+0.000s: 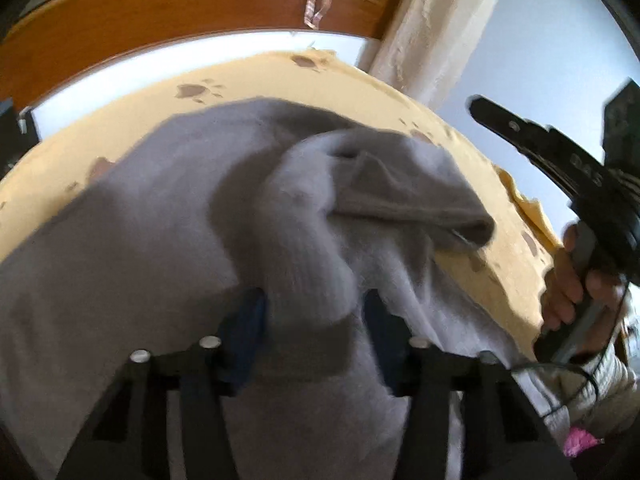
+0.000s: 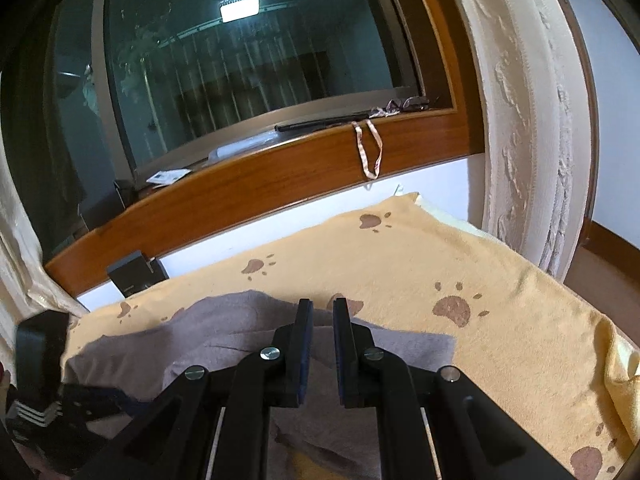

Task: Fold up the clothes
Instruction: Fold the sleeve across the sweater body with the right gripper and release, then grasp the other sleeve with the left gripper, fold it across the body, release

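A: Garment recorded?

B: One grey garment (image 1: 168, 216), soft knit with a fine ribbed texture, is seen lying rumpled on a yellow blanket (image 2: 400, 264). In the left wrist view a thick fold of it is bunched up into a rounded hump, with a darker flap draped over its top.

A: Left tongs?

B: The left tongs (image 1: 316, 320) are noted with that hump of grey fabric between the two blue-faced pads. The fabric fills the gap, so it is recorded as pinched. No earlier picture is available for comparison.

A: Right tongs?

B: The right tongs (image 2: 322, 312) are seen with pads nearly pressed together, a narrow slit between them, nothing gripped. They are held above the grey garment's far edge. In the left view a hand (image 1: 568, 280) is seen wrapped round the right handle, off the blanket's right edge.

A: Support surface?

B: The blanket is plush, yellow, printed with brown paw marks; at least five prints are counted in the right view. What lies under it cannot be told.

A: Surroundings?

B: One wooden window sill (image 2: 256, 184) is logged behind, with a pink striped loop (image 2: 370, 152) hung over its edge. One cream embroidered curtain (image 2: 532, 120) hangs at right.
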### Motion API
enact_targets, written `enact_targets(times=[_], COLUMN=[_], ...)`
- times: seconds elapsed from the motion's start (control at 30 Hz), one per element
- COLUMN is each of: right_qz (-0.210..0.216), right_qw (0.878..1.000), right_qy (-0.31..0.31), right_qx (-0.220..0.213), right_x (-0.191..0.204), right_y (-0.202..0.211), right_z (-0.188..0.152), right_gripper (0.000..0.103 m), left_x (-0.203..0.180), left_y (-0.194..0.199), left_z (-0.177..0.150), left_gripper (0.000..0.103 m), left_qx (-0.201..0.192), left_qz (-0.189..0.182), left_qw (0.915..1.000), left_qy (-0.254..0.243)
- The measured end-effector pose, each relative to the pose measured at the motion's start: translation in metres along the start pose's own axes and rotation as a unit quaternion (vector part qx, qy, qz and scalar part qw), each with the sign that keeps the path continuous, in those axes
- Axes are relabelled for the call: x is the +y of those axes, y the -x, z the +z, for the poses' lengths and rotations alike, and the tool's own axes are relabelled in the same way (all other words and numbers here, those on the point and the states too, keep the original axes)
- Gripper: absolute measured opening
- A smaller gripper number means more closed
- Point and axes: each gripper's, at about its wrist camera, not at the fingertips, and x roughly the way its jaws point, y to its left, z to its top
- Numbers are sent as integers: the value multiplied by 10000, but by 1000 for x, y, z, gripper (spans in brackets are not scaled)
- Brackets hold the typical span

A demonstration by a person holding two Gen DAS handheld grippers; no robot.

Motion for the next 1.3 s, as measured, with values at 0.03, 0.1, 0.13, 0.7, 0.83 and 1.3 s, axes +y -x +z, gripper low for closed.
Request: enact_targets(times=[0.03, 0.1, 0.13, 0.7, 0.83, 1.3], right_qz=[-18, -36, -50, -40, -27, 1123], right_qw=[10000, 10000, 10000, 9999, 9996, 9868], right_qy=[-9, -51, -71, -23, 48, 473], right_qx=[-19, -16, -14, 158, 267, 1062], right_x=[-1, -4, -5, -7, -4, 22], right_y=[1, 0, 0, -8, -13, -36], right_z=[0, 2, 2, 0, -3, -22], right_gripper=[11, 11, 11, 11, 11, 11], left_x=[3, 8, 10, 79, 93, 109], left_y=[1, 8, 11, 148, 151, 149], left_z=[1, 0, 0, -37, -81, -126], left_gripper=[35, 20, 13, 12, 12, 24], left_qx=[12, -55, -88, -811, -382, 29], left_qz=[-93, -85, -81, 909, 1344, 1792], left_qw=[9999, 9997, 9995, 9895, 9873, 9808], left_qy=[108, 220, 275, 784, 752, 775])
